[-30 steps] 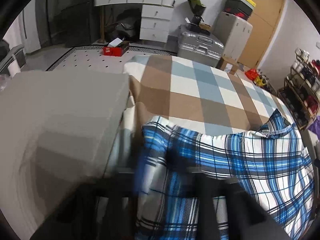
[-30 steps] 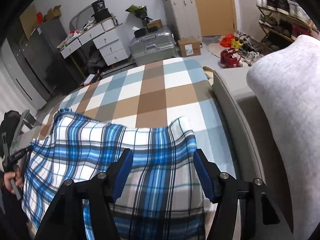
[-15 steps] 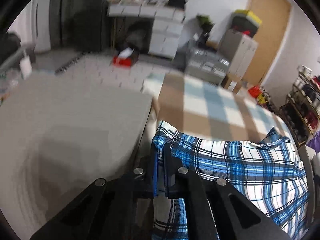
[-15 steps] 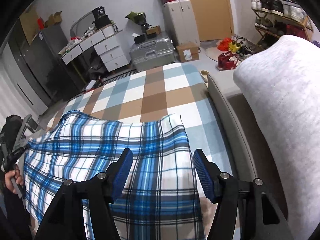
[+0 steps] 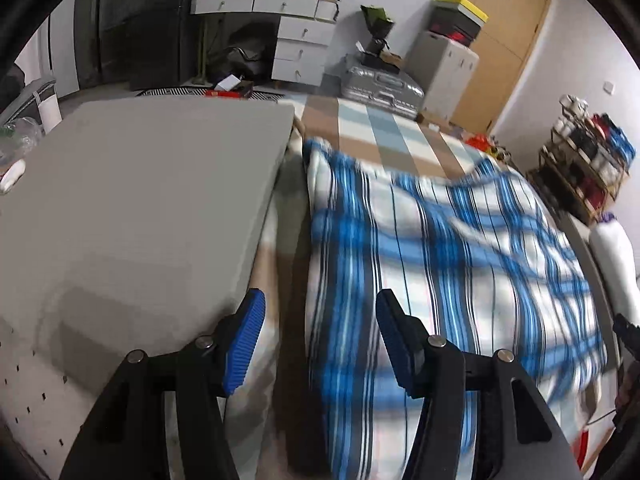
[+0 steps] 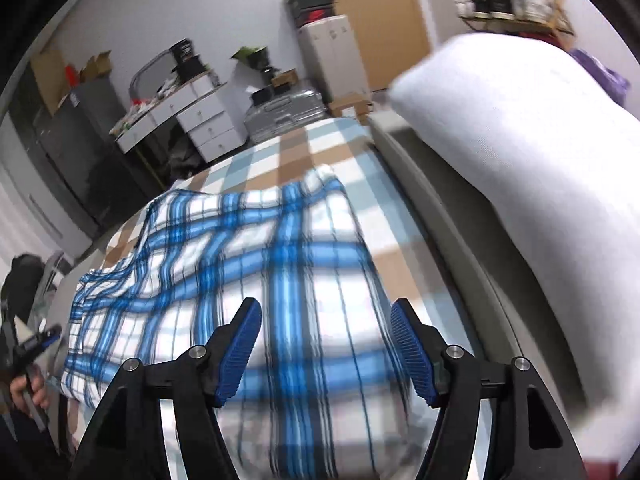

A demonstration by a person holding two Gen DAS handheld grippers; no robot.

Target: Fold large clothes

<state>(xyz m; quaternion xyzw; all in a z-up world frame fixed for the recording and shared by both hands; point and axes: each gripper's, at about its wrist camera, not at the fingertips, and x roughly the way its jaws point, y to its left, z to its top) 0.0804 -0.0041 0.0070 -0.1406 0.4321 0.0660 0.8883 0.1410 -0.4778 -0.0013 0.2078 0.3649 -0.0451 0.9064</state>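
Both the left gripper [image 5: 318, 338] and right gripper [image 6: 326, 346] (jaws just opening, empty) hover over the plaid garment [image 5: 440, 264], lengthwise toward the far wall.

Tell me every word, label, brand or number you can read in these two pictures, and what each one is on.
None can be read.
The cardboard box by the silver suitcase bears a pale label, too blurred to read.
The stacked boxes by the door: no legible print.
The red box on the floor: too small to read.
The plaid shirt: no visible tag.

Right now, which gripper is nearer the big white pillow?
Right. The right gripper is over the blue plaid shirt beside the big white pillow; the left gripper is at the shirt's opposite edge.
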